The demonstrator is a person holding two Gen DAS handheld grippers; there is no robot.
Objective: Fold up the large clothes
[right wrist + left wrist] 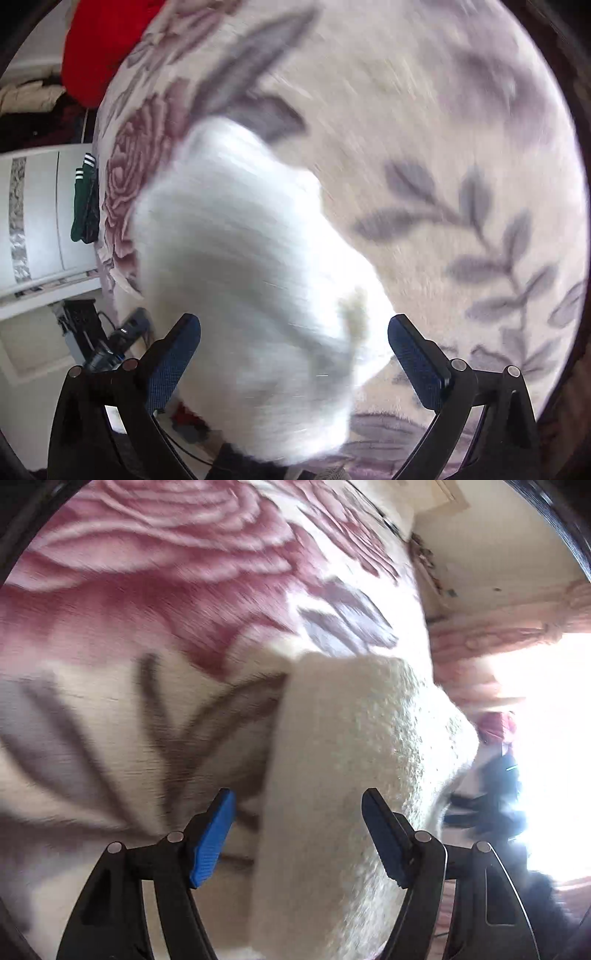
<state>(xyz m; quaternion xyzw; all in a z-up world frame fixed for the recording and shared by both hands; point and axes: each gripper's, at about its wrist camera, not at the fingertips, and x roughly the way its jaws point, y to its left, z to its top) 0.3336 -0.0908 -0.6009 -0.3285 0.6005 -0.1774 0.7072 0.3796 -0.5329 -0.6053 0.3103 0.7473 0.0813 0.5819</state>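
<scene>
A fluffy white garment [354, 760] lies on a floral blanket [147, 627] with pink roses and grey leaves. In the left wrist view my left gripper [298, 808] is open, its blue-padded fingers [212, 845] spread to either side of the garment's near part. In the right wrist view the same white garment [251, 277] is blurred and fills the middle. My right gripper [294, 332] is open, its fingers either side of the cloth. Whether either gripper touches the fabric is unclear.
The blanket [443, 147] covers a bed. A red cushion [99, 48] lies at its far corner. A white cabinet [40, 218] with dark green striped socks [85, 199] hanging stands beside the bed. Cables and a device [107, 347] lie on the floor. A bright window [554, 738] glares at right.
</scene>
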